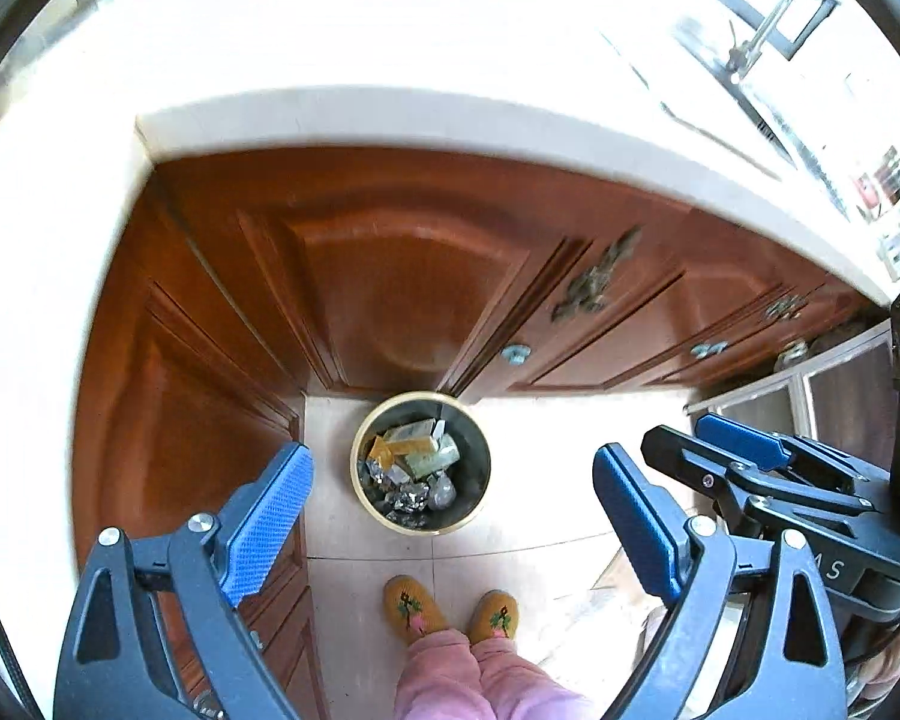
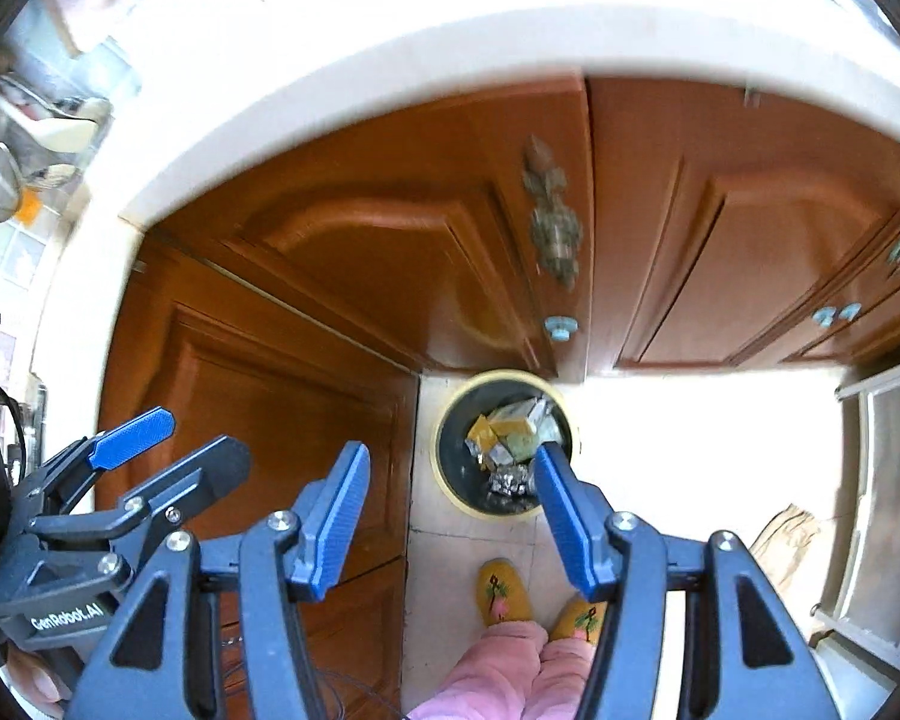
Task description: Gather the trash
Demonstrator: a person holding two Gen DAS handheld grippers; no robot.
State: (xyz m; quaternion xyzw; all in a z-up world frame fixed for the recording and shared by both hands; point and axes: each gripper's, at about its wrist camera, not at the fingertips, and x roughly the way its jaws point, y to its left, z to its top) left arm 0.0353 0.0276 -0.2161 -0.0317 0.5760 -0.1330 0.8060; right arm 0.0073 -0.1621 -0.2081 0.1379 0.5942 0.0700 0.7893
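A round dark trash bin (image 1: 475, 450) with a pale rim stands on the tiled floor in the corner of the wooden cabinets. Inside it lie crumpled foil and flattened packets, the trash (image 1: 417, 450). My left gripper (image 1: 450, 452) hangs high above the bin, open, with nothing between its blue pads. My right gripper (image 1: 675, 429) shows beside it at the right. In the right wrist view the bin (image 2: 455, 450) and the trash (image 2: 510, 426) sit far below my right gripper (image 2: 451, 451), which is open and holds nothing. My left gripper (image 2: 204, 435) shows at the left.
Brown cabinet doors (image 1: 390, 276) with small blue knobs close the corner under a pale countertop (image 1: 390, 120). A sink (image 1: 768, 60) lies at the top right. The person's yellow slippers (image 1: 414, 606) and pink trousers are below. A white-framed glass panel (image 2: 888, 480) and brown paper (image 2: 792, 540) lie right.
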